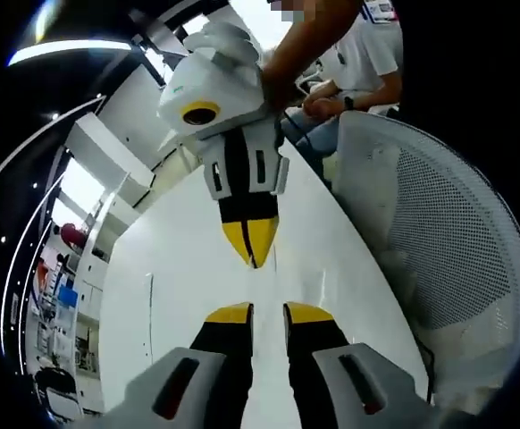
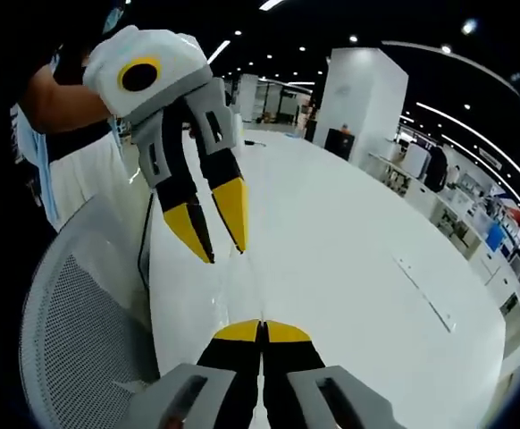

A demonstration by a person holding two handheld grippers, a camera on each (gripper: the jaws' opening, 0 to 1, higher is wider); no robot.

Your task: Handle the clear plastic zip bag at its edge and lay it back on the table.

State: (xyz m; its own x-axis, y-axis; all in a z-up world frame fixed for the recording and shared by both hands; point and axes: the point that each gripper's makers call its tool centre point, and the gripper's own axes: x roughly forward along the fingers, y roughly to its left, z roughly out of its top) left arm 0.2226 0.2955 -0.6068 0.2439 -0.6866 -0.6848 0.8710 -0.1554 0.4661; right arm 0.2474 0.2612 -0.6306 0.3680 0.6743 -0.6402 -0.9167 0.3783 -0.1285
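The clear plastic zip bag (image 1: 253, 284) is almost see-through over the white table (image 1: 180, 268). I make it out by a thin crease and faint side edges. My right gripper (image 1: 252, 255) comes in from the top of the left gripper view, its yellow tips shut on the bag's far edge. In the right gripper view its own jaws (image 2: 262, 331) are pressed together, and the bag's crease (image 2: 251, 286) runs out from them. My left gripper (image 1: 269, 313) is open, one jaw on each side of that crease. It faces me as the left gripper (image 2: 220, 250) in the right gripper view.
A white mesh chair back (image 1: 439, 241) stands against the table's side; the same chair (image 2: 72, 331) fills the lower left of the right gripper view. A person (image 1: 367, 54) sits past the table's far end. The table top (image 2: 349, 250) stretches wide to the right.
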